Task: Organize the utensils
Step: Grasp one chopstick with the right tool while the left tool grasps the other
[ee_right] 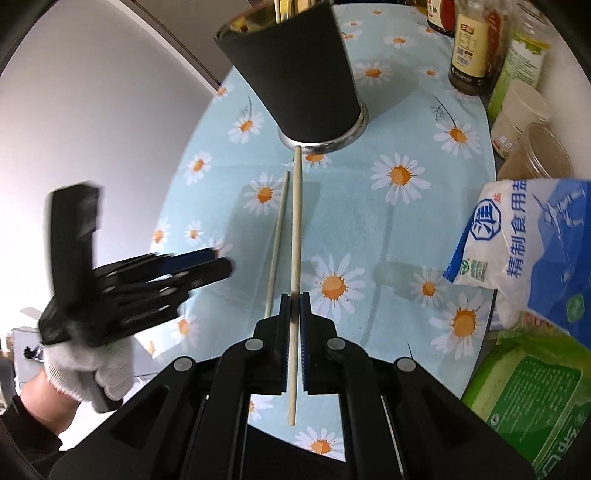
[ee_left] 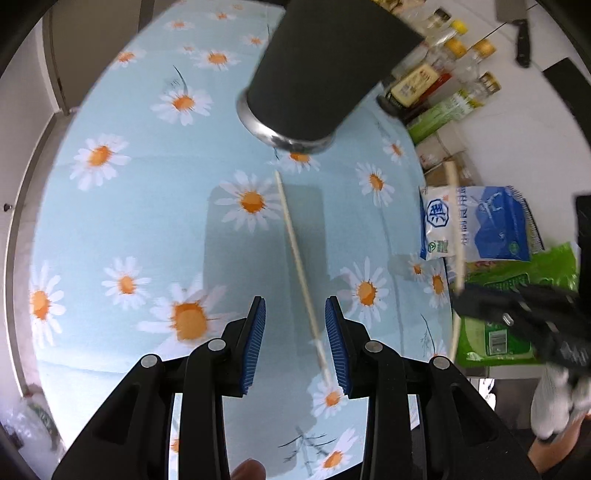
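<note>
A black utensil holder [ee_left: 325, 70] with a metal base stands on the daisy tablecloth [ee_left: 122, 206]; it also shows in the right wrist view [ee_right: 299, 77] with utensils inside. One pale chopstick [ee_left: 299, 258] lies on the cloth. My left gripper [ee_left: 295, 314] is open just above it, with the chopstick between the fingers near the right pad. My right gripper [ee_right: 294, 299] is shut on a second chopstick [ee_right: 296, 221], held above the cloth and pointing at the holder's base. The lying chopstick [ee_right: 277, 236] shows just left of it. The right gripper [ee_left: 461, 291] and the left gripper [ee_right: 218, 258] each appear in the other's view.
A blue and white salt bag [ee_right: 528, 254], green packets [ee_right: 524, 398], jars [ee_right: 532, 155] and sauce bottles [ee_right: 469, 48] crowd the right side of the table. A cleaver [ee_left: 517, 26] hangs on the wall behind. The table edge curves along the left.
</note>
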Available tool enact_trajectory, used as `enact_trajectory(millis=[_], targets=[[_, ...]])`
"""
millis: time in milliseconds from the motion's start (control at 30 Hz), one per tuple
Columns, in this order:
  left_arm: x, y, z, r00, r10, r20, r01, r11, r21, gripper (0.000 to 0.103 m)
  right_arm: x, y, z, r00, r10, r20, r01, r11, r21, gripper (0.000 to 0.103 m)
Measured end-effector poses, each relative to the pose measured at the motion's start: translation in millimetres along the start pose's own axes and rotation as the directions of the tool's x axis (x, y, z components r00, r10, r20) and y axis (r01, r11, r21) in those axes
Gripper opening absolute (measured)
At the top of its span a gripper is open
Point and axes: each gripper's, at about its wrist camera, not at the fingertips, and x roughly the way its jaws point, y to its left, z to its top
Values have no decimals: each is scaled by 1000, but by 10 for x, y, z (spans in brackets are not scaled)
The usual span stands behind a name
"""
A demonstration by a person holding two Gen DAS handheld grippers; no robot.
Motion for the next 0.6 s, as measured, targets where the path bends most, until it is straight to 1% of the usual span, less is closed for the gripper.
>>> enact_trajectory(millis=[100, 167, 233, 267, 333, 400, 433, 600], targets=[[142, -120, 128, 998, 43, -35, -43, 999, -5, 32, -93, -80, -91, 999, 39, 34, -39, 999, 7, 6], [212, -189, 201, 995, 88, -37, -88, 996, -10, 32, -149, -129, -135, 996, 68, 57, -69, 997, 18, 6], [296, -246, 269, 992, 110, -68, -111, 994, -12, 32, -211, -164, -188, 994, 70, 83, -70, 998, 5, 6], [329, -267, 291, 990, 122, -74, -124, 992, -14, 32, -233, -193, -216, 992, 87, 92, -88, 996, 6, 6], [401, -319, 329, 981, 176, -87, -176, 984, 0, 32, -267, -254, -252, 989, 106, 102, -109, 994, 17, 6], [467, -336, 347, 974, 199, -105, -201, 979, -10, 32, -291, -289, -283, 986, 120, 112, -122, 992, 16, 6], [504, -346, 359, 968, 223, -115, -225, 974, -7, 32, -299, -313, -294, 984, 135, 114, -138, 990, 22, 6], [595, -396, 414, 951, 286, -121, -286, 958, 13, 30, -312, -352, -309, 978, 171, 123, -174, 985, 16, 6]])
